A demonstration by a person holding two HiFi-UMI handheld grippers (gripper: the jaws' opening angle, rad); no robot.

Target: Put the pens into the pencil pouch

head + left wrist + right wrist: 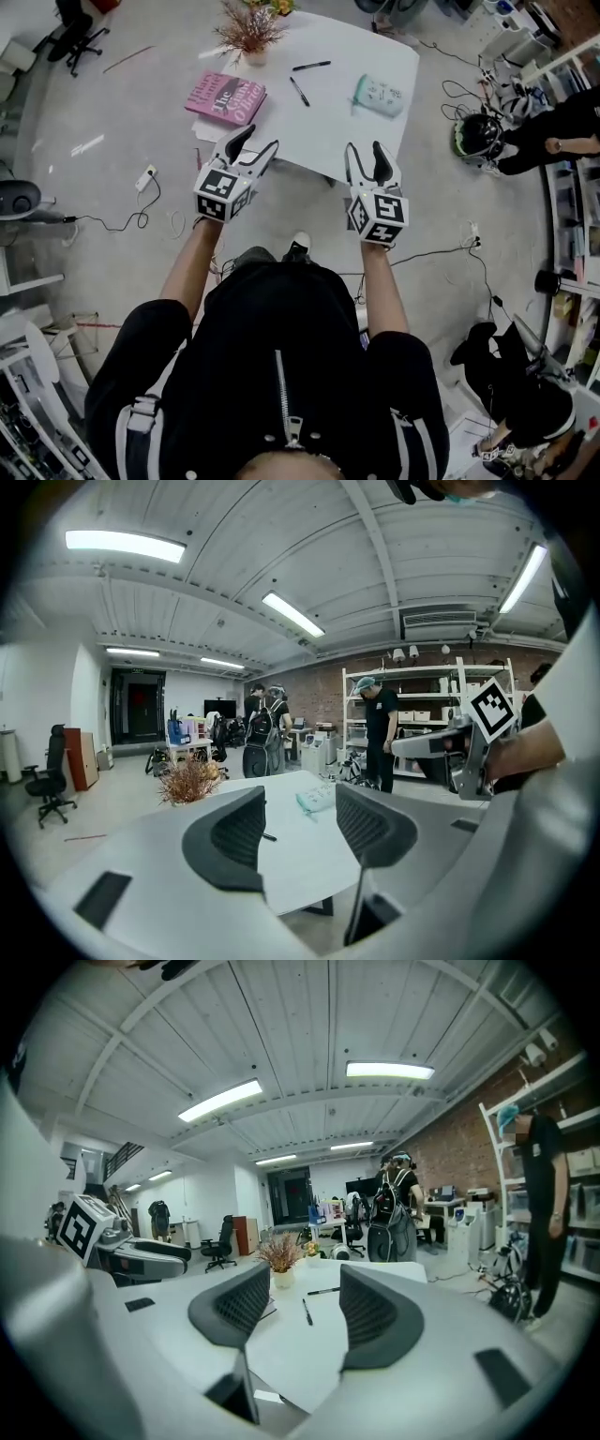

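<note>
Pens (pixel 310 66), 2 of them, loose on the far half of the white table (pixel 319 131). Farther pen (pixel 310 66) with its long axis almost left to right, right end tipped slightly away. Nearer pen (pixel 299 91) on a diagonal, far end leaning left toward the pink book (pixel 225 97). Mint pencil pouch (pixel 379 96) lying flat to the right of both, apart from them. Dried plant (pixel 249 33) at the far edge. Left gripper (pixel 258 141) and right gripper (pixel 366 148) over the near edge, both spread wide, gripping nothing, aimed across the table.
</note>
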